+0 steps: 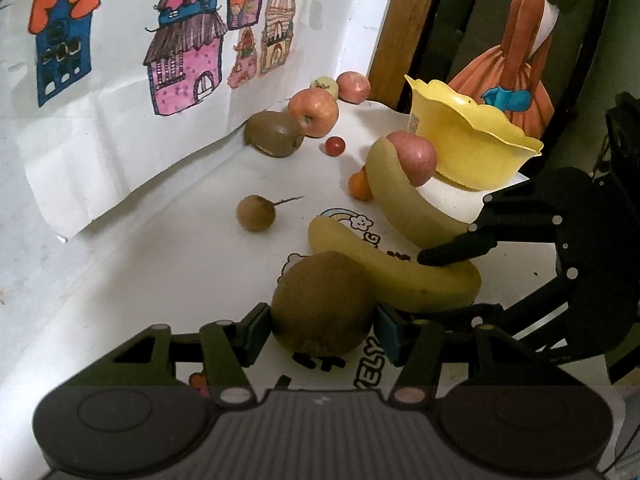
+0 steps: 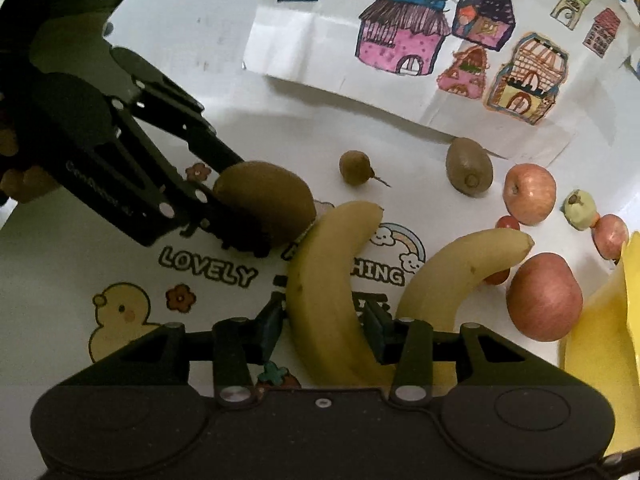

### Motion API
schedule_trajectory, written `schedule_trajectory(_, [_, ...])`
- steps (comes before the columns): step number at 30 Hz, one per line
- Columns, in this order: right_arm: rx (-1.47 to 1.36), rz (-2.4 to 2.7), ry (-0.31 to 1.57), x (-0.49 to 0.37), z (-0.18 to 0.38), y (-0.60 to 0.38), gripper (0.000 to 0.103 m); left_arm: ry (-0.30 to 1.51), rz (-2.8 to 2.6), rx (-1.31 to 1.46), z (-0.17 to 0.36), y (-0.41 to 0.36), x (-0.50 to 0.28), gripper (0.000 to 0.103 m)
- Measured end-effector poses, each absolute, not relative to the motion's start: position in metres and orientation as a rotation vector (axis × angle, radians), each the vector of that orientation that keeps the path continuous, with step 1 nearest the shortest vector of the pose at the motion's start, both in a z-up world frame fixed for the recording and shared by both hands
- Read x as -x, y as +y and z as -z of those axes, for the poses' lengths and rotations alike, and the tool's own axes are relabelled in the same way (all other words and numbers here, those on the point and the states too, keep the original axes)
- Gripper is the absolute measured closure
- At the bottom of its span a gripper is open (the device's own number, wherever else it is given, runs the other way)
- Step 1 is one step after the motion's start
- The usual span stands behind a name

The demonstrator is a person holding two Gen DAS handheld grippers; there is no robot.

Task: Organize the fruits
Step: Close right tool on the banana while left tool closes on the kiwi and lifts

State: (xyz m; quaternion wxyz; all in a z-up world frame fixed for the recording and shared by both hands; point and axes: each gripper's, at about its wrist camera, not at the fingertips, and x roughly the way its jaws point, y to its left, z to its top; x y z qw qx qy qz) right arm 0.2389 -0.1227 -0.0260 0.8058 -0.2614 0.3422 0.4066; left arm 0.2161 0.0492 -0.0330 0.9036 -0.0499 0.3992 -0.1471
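A brown kiwi (image 1: 324, 304) sits between the pads of my left gripper (image 1: 323, 332), which is shut on it just above the printed white table (image 1: 168, 264). From the right wrist view, the left gripper (image 2: 248, 204) holds this kiwi (image 2: 268, 200) at the upper left. My right gripper (image 2: 324, 328) is shut on a yellow banana (image 2: 332, 280), a pad pressed to each side. In the left wrist view the right gripper (image 1: 432, 284) clamps that banana (image 1: 400, 280) beside the kiwi. A yellow wavy-rimmed bowl (image 1: 472, 148) stands at the right, seemingly with nothing in it.
A second banana (image 2: 452, 280) and a red apple (image 2: 544, 296) lie against the bowl (image 2: 600, 320). Farther back are another kiwi (image 1: 274, 134), two apples (image 1: 314, 110), a cherry tomato (image 1: 334, 146), a small orange fruit (image 1: 360, 186) and a stemmed brown fruit (image 1: 256, 213). House drawings (image 1: 120, 120) line the wall.
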Motion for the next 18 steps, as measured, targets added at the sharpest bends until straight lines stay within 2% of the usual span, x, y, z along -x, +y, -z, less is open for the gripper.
schedule_trajectory(8, [0.460,-0.886,0.712,-0.245,0.035,-0.135,0.043,0.814,0.297,0.085,0.039,0.048,-0.215,0.031])
schedule_trajectory(12, [0.399,-0.888,0.709,-0.245,0.039,-0.143,0.042,0.807,0.297,0.073,0.040,0.047,-0.215,0.031])
schedule_trajectory(14, [0.393,-0.885,0.687,-0.241,0.041,-0.144,0.041,0.806,0.295,0.066,0.040,0.045,-0.214,0.032])
schedule_trajectory(18, [0.383,-0.862,0.674,-0.236,0.041,-0.141,0.043,0.800,0.305,0.060,0.040,0.043,-0.212,0.042])
